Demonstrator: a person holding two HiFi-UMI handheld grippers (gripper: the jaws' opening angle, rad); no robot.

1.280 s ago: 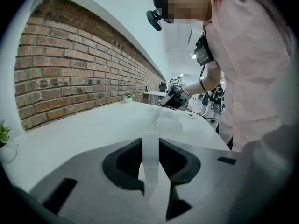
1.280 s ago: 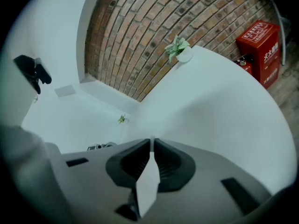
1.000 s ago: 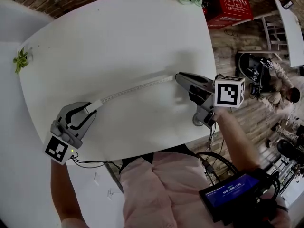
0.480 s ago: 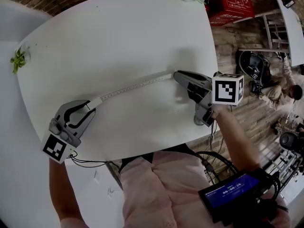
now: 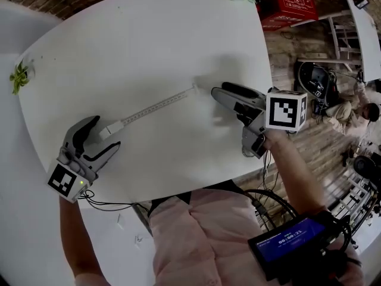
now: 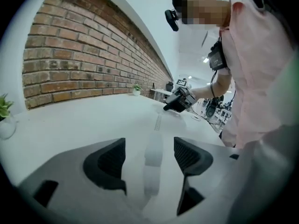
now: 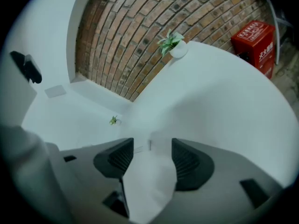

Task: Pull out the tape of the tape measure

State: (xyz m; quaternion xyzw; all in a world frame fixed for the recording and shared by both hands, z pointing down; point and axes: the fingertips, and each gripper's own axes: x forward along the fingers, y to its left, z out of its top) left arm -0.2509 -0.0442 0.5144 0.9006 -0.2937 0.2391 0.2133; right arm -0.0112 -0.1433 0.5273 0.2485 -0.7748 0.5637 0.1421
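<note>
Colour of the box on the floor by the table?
The box is red; clearest in the right gripper view.

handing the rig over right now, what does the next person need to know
Left tongs: open, jaws just opened; tape measure case lies loose between them.
Right tongs: open, jaws just opened; nothing between them, tape end just ahead of the tips.
The tape lies pulled out across the white table.
Done: tape drawn out and released. Left: probably only drawing both tongs clear.
</note>
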